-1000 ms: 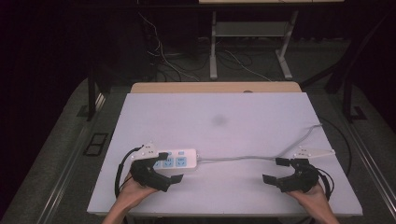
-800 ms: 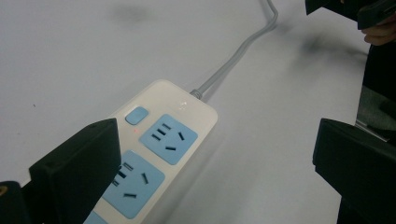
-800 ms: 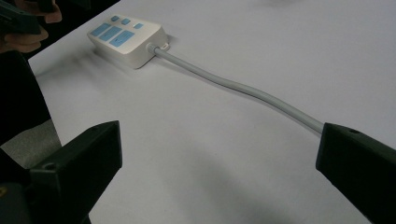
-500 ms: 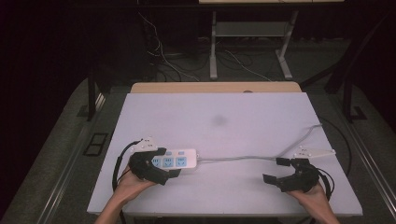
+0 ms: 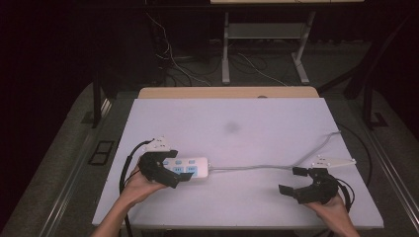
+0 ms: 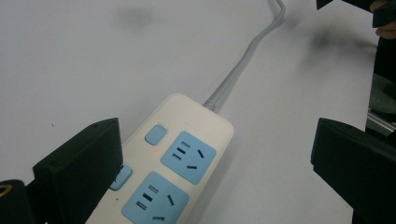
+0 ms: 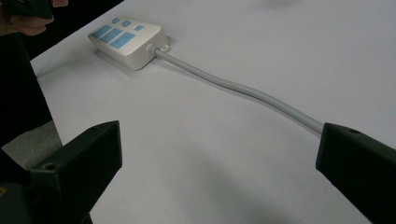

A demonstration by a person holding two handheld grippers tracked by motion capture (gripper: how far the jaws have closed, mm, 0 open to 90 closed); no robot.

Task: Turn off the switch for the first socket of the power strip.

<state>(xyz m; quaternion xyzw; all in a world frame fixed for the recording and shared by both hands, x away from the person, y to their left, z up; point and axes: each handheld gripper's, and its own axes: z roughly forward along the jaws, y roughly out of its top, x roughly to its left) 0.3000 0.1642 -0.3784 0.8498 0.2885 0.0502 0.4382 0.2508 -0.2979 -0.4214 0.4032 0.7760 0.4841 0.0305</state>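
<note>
While the left gripper (image 5: 170, 173) hung over the near end of the power strip (image 5: 190, 167), its jaws stood spread wide with nothing between them, one on each side of the casing in the left gripper view. The right gripper (image 5: 296, 181) was likewise released and empty, low over the table (image 5: 257, 118) close to the grey cord (image 5: 257, 168). The strip lay flat toward the front left of the table, its cord running off to the right and curving toward the far right edge.

A likely slip was a poor grab on the strip: its casing (image 6: 196, 116) looked like smooth, glossy plastic with rounded corners, so jaws closing off-centre or on a corner could squeeze it out sideways and send it skating over the table. A jaw tip could also have landed on one of the small blue buttons (image 6: 155, 134) beside the sockets and switched something by accident. If the strip was dragged, the stiff-looking round cord might have resisted and twisted it out of line, or snagged at the table edge.

The strip was a cream oblong block with square pale-blue socket faces (image 6: 188, 157), each cut by narrow slots. The cord was matte grey with a ribbed collar where it met the casing. The tabletop looked flat, white and faintly smudged.
</note>
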